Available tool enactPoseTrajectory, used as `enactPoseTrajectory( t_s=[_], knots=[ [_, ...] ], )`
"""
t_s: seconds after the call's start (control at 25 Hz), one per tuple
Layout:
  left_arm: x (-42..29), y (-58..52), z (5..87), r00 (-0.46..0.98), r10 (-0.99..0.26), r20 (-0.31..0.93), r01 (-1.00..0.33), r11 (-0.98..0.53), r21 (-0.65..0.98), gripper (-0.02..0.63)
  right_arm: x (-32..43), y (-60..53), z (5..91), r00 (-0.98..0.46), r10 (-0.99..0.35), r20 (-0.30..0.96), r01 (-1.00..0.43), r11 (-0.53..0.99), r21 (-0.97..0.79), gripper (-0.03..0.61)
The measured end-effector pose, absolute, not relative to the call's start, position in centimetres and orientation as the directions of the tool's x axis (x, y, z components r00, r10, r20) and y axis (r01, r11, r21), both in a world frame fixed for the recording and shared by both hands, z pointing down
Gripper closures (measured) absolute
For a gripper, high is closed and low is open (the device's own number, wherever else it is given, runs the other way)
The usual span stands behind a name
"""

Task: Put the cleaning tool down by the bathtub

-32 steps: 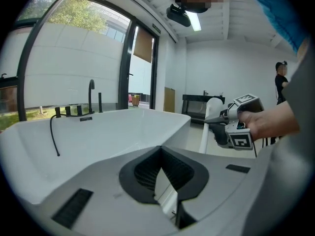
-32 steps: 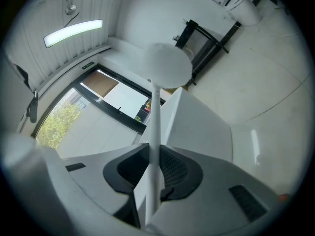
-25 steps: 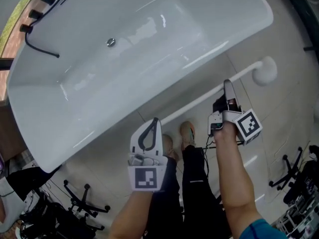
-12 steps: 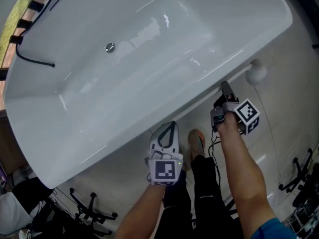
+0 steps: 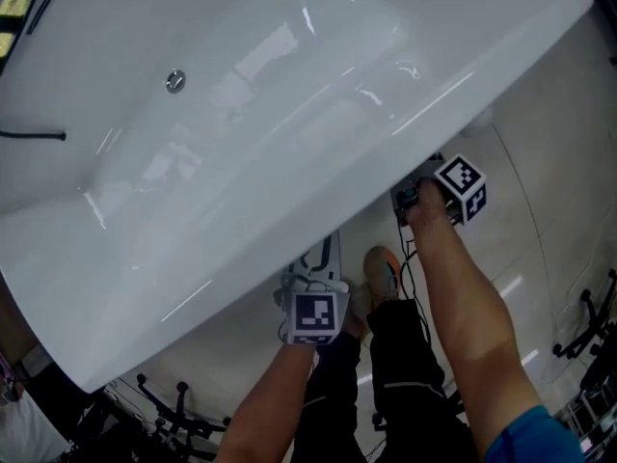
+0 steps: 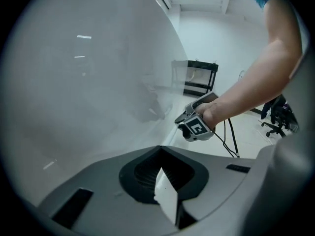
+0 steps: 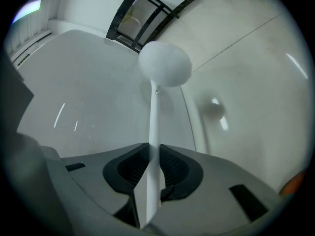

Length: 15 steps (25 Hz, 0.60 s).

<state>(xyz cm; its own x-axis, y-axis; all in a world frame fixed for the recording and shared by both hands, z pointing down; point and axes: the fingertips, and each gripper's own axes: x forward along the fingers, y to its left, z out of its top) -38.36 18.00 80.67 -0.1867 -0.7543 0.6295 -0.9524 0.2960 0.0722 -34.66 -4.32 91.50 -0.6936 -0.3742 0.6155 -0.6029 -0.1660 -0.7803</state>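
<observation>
The cleaning tool (image 7: pixel 154 127) lies beside the bathtub (image 5: pixel 289 85). Fingers of our right gripper (image 7: pixel 153 156) clamp its slim handle, ball head (image 7: pixel 165 63) at twelve o'clock. Fingers of our left gripper (image 6: pixel 165 181) pinch its tail. We judge it light, stiff, smooth: grip mid-handle.

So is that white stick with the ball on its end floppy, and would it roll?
Probably stiff: the cleaning tool runs straight past the right gripper without drooping. Likely light, being so thin. It might roll, though the ball head should check that.

Lab-like studio: freestanding white bathtub (image 5: pixel 241 191), tiled floor (image 5: pixel 545 210), wheeled office chairs (image 6: pixel 278 117).
</observation>
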Motion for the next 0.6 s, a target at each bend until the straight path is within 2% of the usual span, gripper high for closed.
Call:
enactPoseTrajectory(
  t_s=[0.12, 0.32, 0.4, 0.6],
  knots=[
    [-38.7, 17.6, 82.1, -0.186, -0.756, 0.627, -0.952, 0.297, 0.076, 0.617, -35.5, -4.8, 94.9, -0.703, -0.349, 0.619, -0.599, -0.178, -0.781, 0.483],
    [-38.5, 17.2, 82.7, -0.169, -0.755, 0.633, -0.947, 0.302, 0.108, 0.617, -36.3, -4.5, 98.0, -0.689, -0.25, 0.68, -0.681, -0.1, -0.726, 0.426],
    [-38.1, 17.0, 82.1, -0.16, -0.76, 0.63, -0.947, 0.299, 0.121, 0.617, -36.1, -4.3, 97.5, -0.701, -0.218, 0.679, -0.687, -0.051, -0.725, 0.407],
    [-36.3, 17.0, 79.7, -0.113, -0.758, 0.643, -0.952, 0.268, 0.149, 0.617, -35.3, -2.6, 93.4, -0.744, -0.188, 0.642, -0.661, 0.058, -0.749, 0.42]
  ],
)
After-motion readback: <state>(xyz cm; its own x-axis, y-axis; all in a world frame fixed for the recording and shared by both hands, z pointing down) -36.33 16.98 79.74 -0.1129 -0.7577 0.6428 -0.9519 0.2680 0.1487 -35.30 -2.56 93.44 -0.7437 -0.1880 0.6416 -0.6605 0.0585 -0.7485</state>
